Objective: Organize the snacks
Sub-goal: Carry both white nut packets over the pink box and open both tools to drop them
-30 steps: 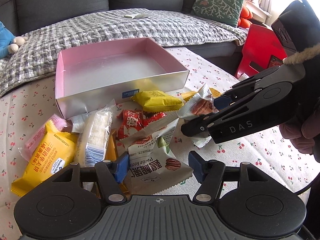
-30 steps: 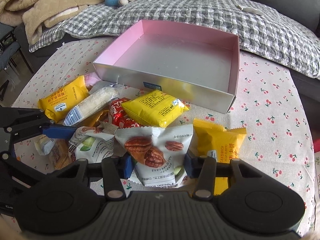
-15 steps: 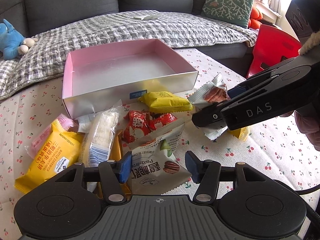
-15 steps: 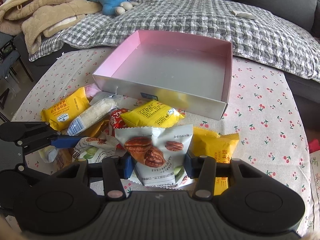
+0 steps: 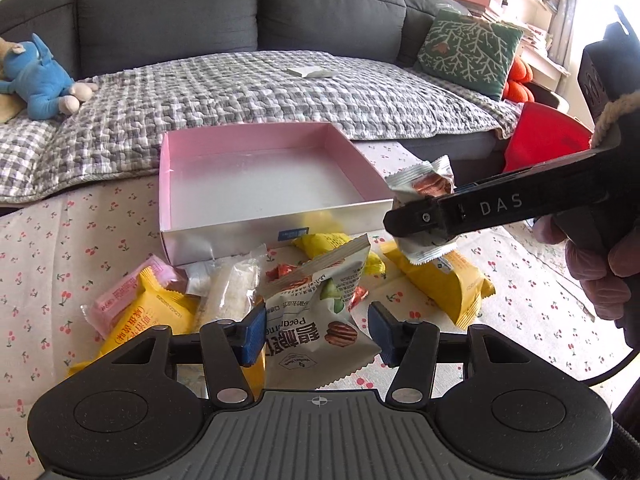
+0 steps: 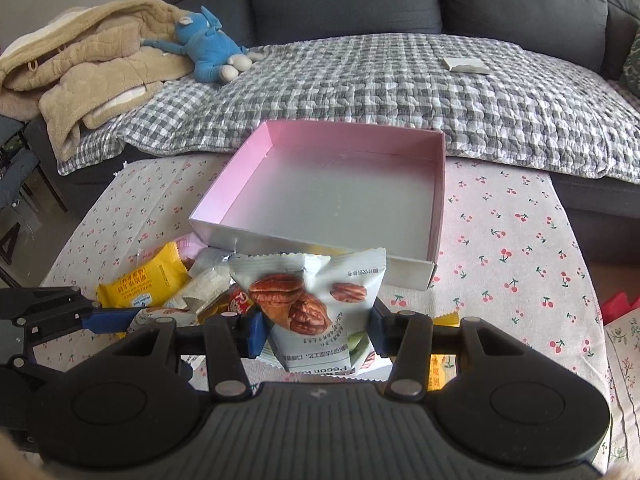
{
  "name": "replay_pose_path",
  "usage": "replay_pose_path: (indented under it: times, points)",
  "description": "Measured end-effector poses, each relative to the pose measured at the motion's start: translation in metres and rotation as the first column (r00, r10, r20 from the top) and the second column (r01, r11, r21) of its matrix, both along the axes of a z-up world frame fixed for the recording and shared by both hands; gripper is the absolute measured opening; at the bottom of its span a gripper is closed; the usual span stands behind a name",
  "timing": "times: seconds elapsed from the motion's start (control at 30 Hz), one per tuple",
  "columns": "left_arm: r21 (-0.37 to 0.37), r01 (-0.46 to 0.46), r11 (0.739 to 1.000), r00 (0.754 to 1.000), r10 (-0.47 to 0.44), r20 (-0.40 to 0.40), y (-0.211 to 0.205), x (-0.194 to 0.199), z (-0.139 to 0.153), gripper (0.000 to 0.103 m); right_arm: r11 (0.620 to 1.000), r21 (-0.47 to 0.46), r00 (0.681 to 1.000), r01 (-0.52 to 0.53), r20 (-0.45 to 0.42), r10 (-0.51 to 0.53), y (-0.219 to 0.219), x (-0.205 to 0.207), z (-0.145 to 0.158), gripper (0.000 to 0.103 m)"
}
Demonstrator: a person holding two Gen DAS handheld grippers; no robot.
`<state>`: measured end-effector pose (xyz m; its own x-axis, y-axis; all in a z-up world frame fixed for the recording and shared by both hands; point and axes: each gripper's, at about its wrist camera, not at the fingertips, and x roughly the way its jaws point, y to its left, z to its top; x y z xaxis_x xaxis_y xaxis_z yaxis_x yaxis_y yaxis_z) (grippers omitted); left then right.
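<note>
Holding a pecan packet (image 5: pixel 320 332) in my left gripper (image 5: pixel 316 330), whose jaws have just been closing onto it, and a second pecan packet (image 6: pixel 316 304) clamped in my right gripper (image 6: pixel 316 330), I have both lifted for the empty pink box (image 6: pixel 438 184).

Open box (image 6: pixel 438 200) is sitting on the table (image 6: pixel 520 248), sofa (image 6: pixel 400 80) behind. Snack packets (image 5: pixel 240 292) are lying heaped before its near wall.

My way into the pink box (image 6: pixel 240 200) is open from above; its near wall and the snack pile (image 5: pixel 224 300) block any low approach.
</note>
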<state>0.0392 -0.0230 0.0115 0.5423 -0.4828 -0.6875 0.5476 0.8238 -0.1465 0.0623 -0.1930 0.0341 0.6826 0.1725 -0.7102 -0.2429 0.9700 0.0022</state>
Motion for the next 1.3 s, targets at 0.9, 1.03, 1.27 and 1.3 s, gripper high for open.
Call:
replay_pose_path:
  times: [0.9,1.03,1.27,1.3]
  points:
    - [-0.083,-0.212,0.974,0.975,0.216,0.047,0.048,0.054,0.013,0.053,0.970,0.036,0.971,0.240,0.011,-0.241,-0.007,0.089,-0.023,0.076]
    - [-0.072,-0.210,0.975,0.975,0.214,0.051,0.043,0.057,0.009,0.053,0.973,0.048,0.974,0.228,0.000,-0.228,-0.005,0.088,-0.021,0.077]
    - [-0.067,-0.195,0.979,0.976,0.200,0.081,0.027,0.076,0.011,0.053,0.980,0.045,0.980,0.196,0.034,-0.198,-0.008,0.080,-0.012,0.084]
    - [-0.068,-0.195,0.979,0.976,0.200,0.084,0.024,0.080,0.011,0.053,0.980,0.048,0.980,0.193,0.036,-0.195,-0.009,0.080,-0.012,0.084]
